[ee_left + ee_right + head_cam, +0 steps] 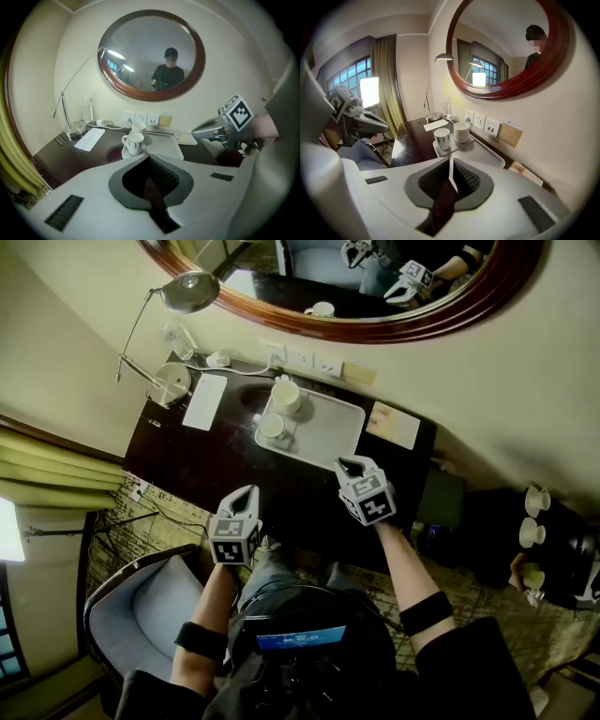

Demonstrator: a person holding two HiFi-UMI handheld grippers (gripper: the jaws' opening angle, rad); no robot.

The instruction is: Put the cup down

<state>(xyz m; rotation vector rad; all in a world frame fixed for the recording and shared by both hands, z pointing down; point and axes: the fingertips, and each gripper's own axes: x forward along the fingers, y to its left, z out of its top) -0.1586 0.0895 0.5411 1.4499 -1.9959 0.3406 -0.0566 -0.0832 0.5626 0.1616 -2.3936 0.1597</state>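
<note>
Two white cups stand at the left end of a white tray (pixel 330 435) on the dark desk. The far cup (pixel 286 395) is plain; the near cup (pixel 273 427) sits on a saucer and has a handle. They also show in the left gripper view, near cup (pixel 135 143) in front of far cup (pixel 138 127), and in the right gripper view, near cup (pixel 441 138) beside far cup (pixel 461 132). My left gripper (pixel 246 493) hangs over the desk's near edge, shut and empty. My right gripper (pixel 350 466) hovers off the tray's near right corner, shut, with nothing between its jaws.
A desk lamp (pixel 187 292) with a round base (pixel 172 381) stands at the far left beside a white sheet (pixel 204 401). Wall sockets (pixel 300 359) and an oval mirror (pixel 441 320) are behind the tray, a notepad (pixel 394 425) to its right. An armchair (pixel 141 615) is below left.
</note>
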